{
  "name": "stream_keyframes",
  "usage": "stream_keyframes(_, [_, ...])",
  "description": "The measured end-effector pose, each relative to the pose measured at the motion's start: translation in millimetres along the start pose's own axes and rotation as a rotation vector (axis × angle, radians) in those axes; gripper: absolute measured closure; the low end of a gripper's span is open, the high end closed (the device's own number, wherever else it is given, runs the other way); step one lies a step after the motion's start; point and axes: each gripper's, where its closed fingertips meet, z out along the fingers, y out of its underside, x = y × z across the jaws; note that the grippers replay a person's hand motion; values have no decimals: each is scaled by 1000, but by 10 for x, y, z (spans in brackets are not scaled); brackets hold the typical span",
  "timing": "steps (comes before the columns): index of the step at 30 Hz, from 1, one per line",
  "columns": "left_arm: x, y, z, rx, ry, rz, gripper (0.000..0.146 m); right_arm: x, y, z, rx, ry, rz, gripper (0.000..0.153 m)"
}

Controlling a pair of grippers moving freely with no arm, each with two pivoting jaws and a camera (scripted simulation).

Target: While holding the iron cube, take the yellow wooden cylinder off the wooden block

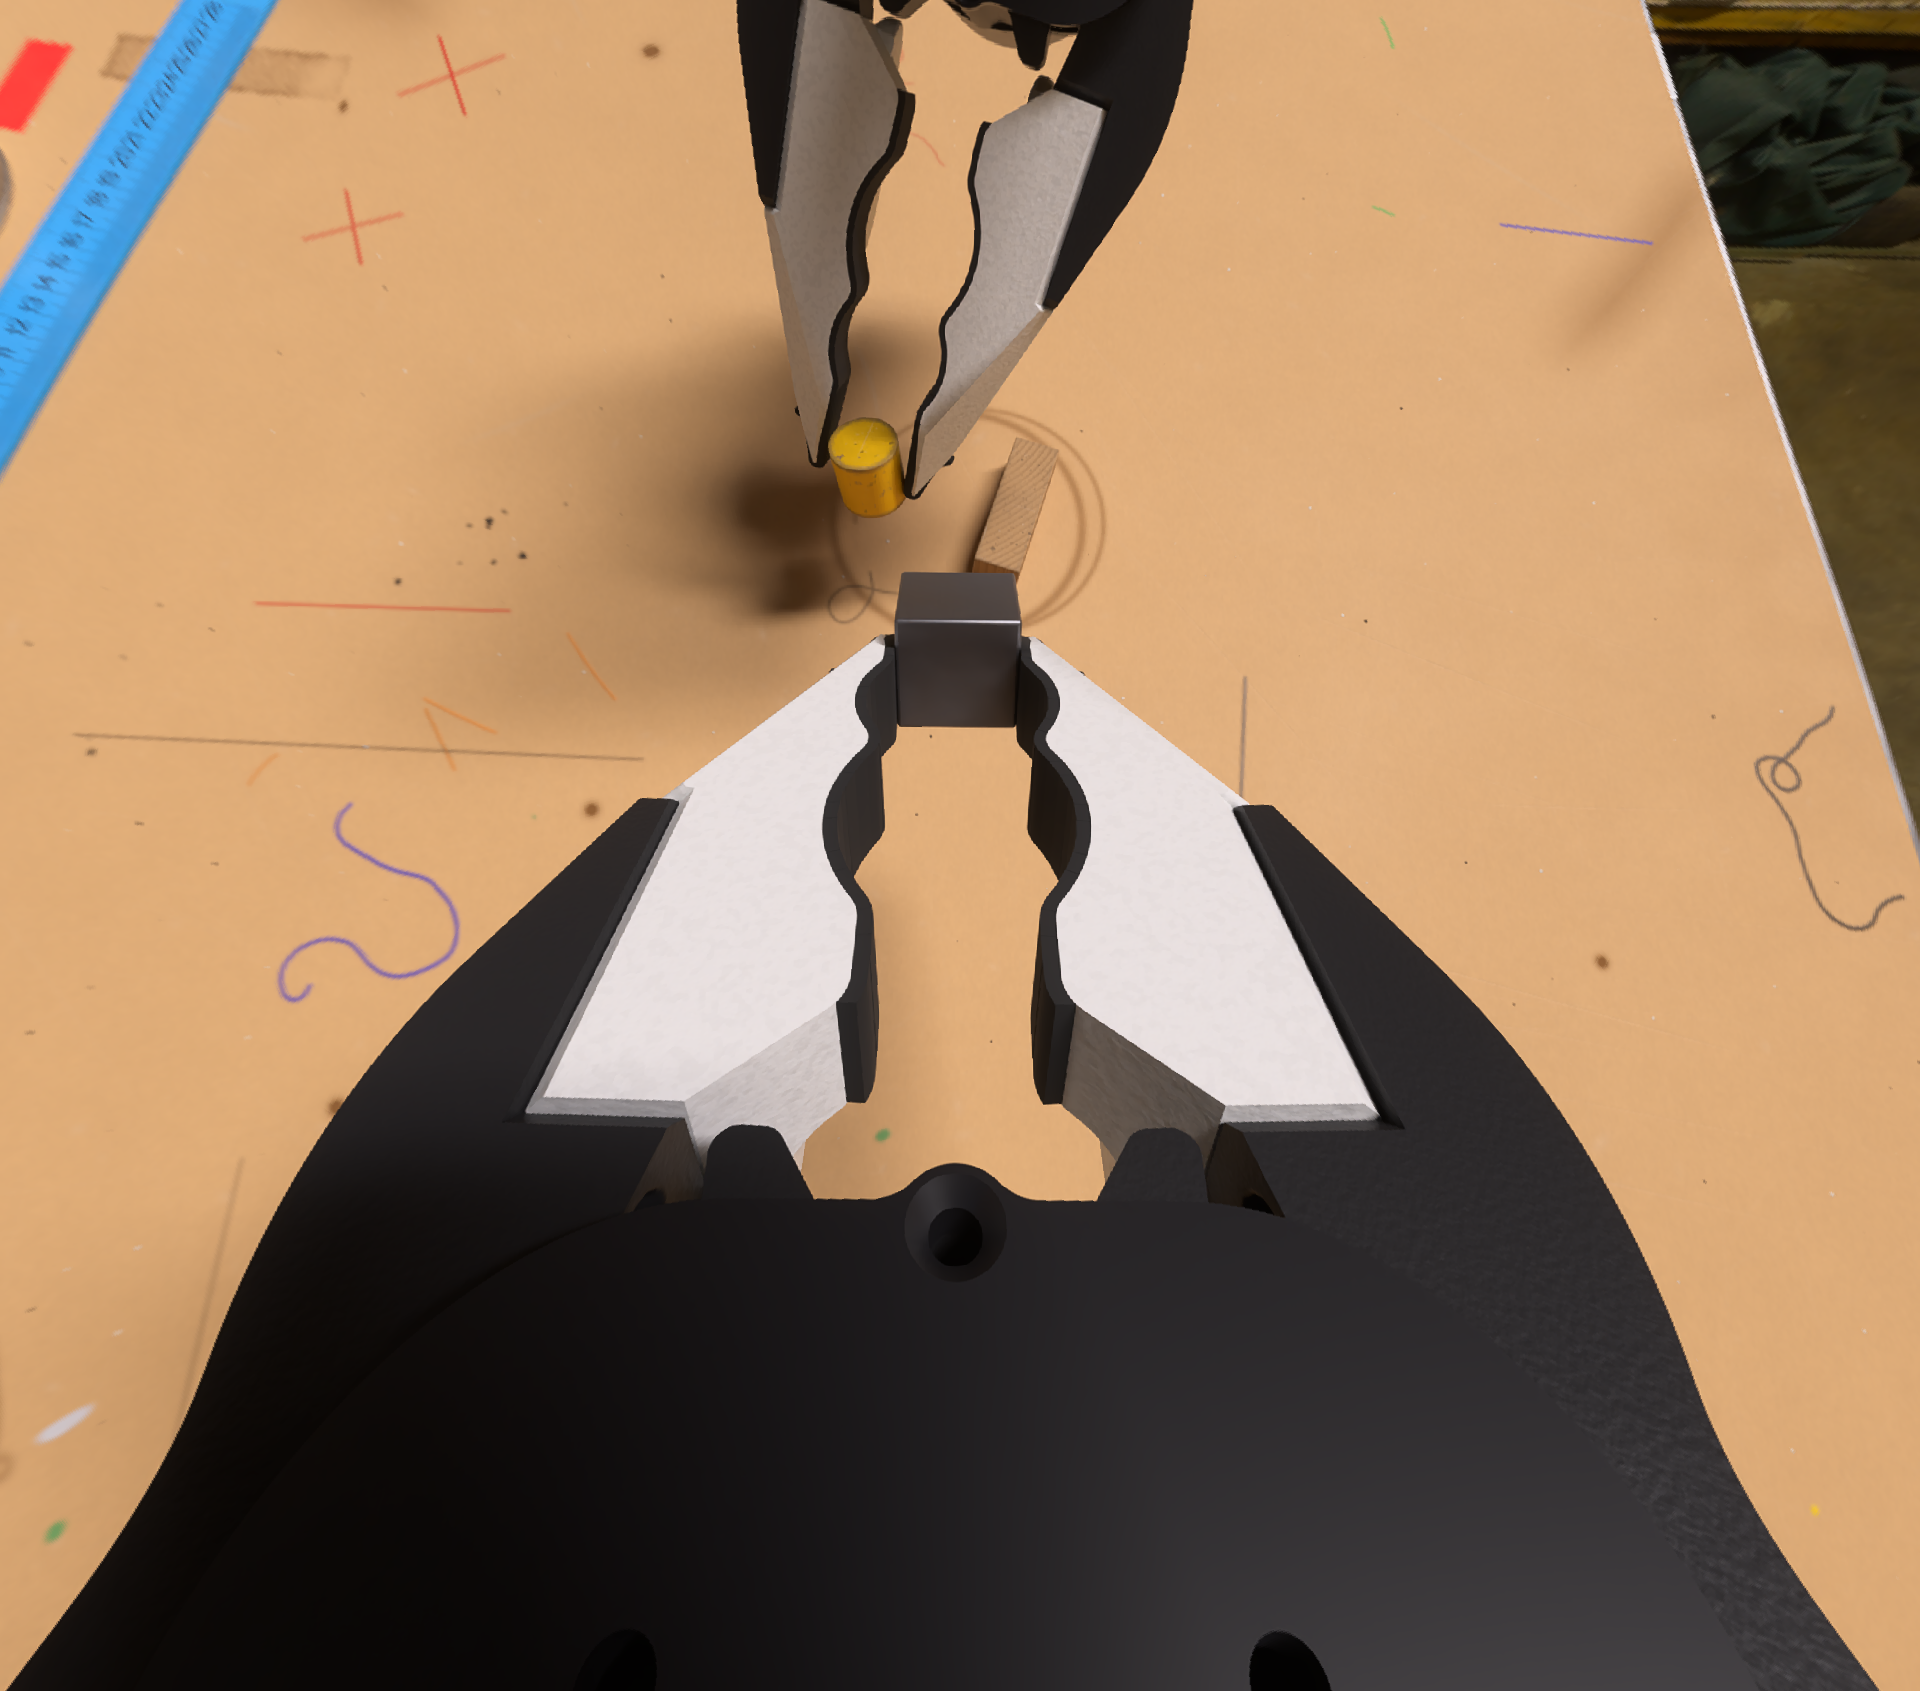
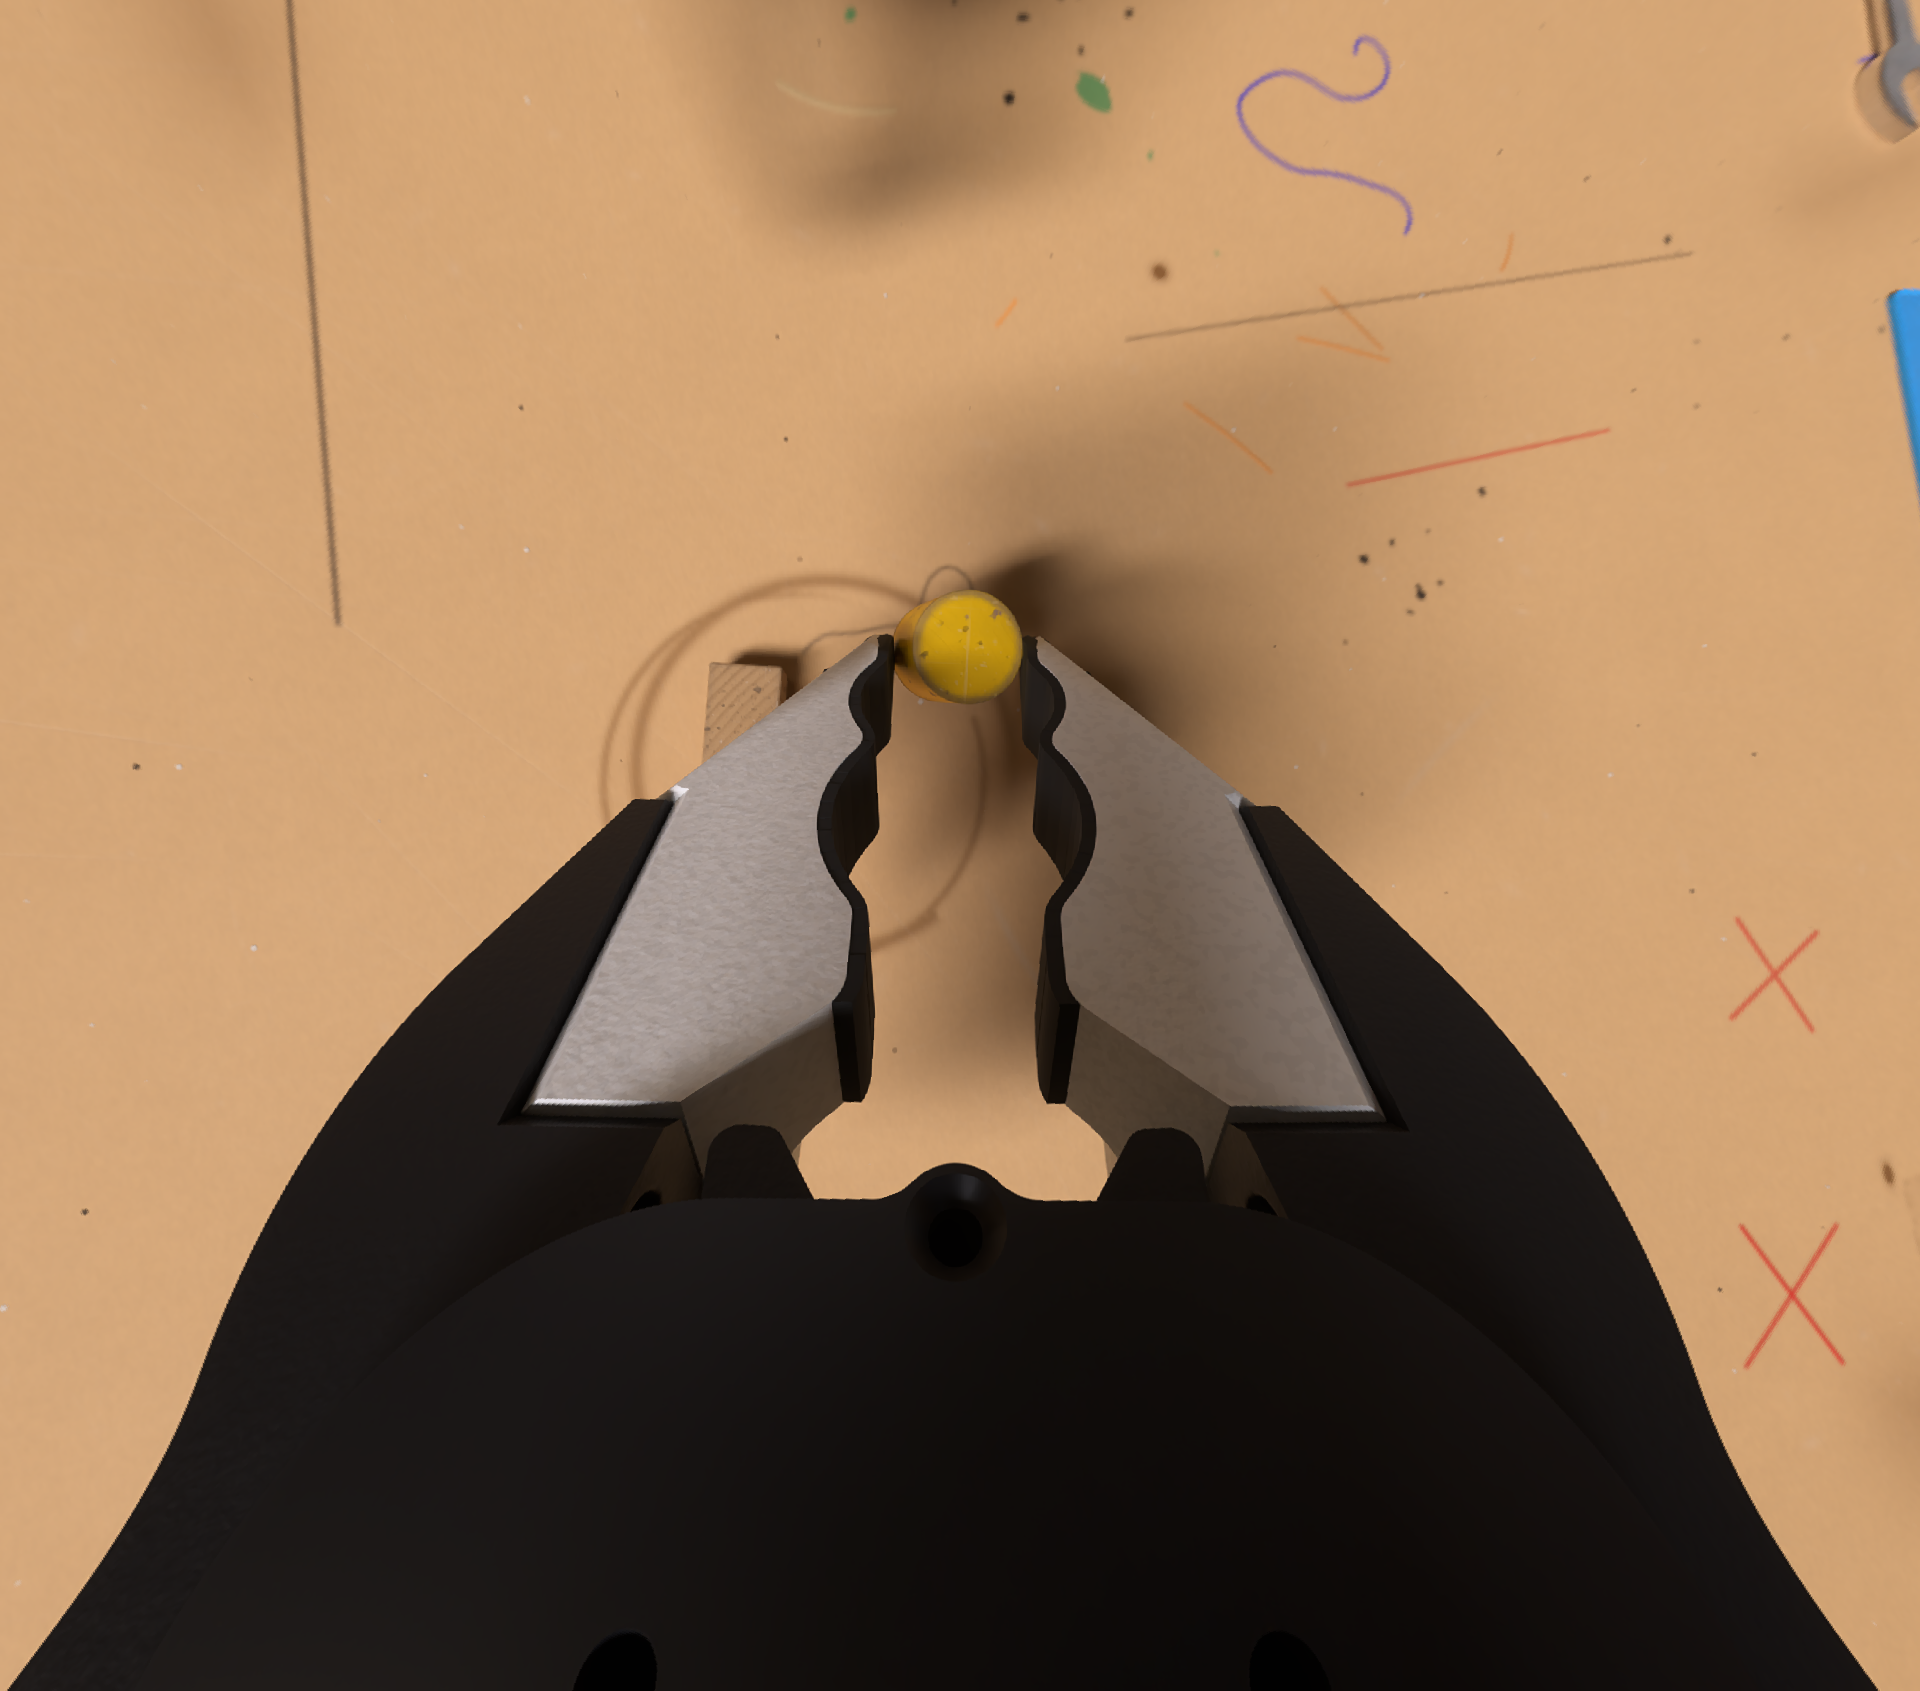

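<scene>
The step in hand looks like carrying the yellow wooden cylinder (image 1: pixel 865 465) clear of the wooden block (image 1: pixel 1016 507) and setting it down. To do it well, the right gripper (image 2: pixel 957 652) should keep its squeeze even and travel sideways away from the block, then lower until the cylinder's base meets the desk (image 1: pixel 1351 498) before letting go. The left gripper (image 1: pixel 956 654) should meanwhile hold steady so the iron cube (image 1: pixel 956 649) does not slip.

The right fingers (image 2: pixel 727 862) are narrowed onto the cylinder, pinching it at their very tips. It appears lifted above the desk, with the block lying just beside the left finger and apart from it. The left fingers (image 1: pixel 727 893) are narrowed too, clamped on the cube at their tips. The block lies just beyond the cube, slightly to the right.
</scene>
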Motion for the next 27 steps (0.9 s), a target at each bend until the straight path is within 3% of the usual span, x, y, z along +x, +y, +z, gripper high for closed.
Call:
stream_keyframes(11, [-108,298,242,-93,-20,-82,125,61,196,151,-51,24,22,129])
stream_keyframes(27, [-147,144,302,-44,-59,-122,125,149,235,108,48,32,113,129])
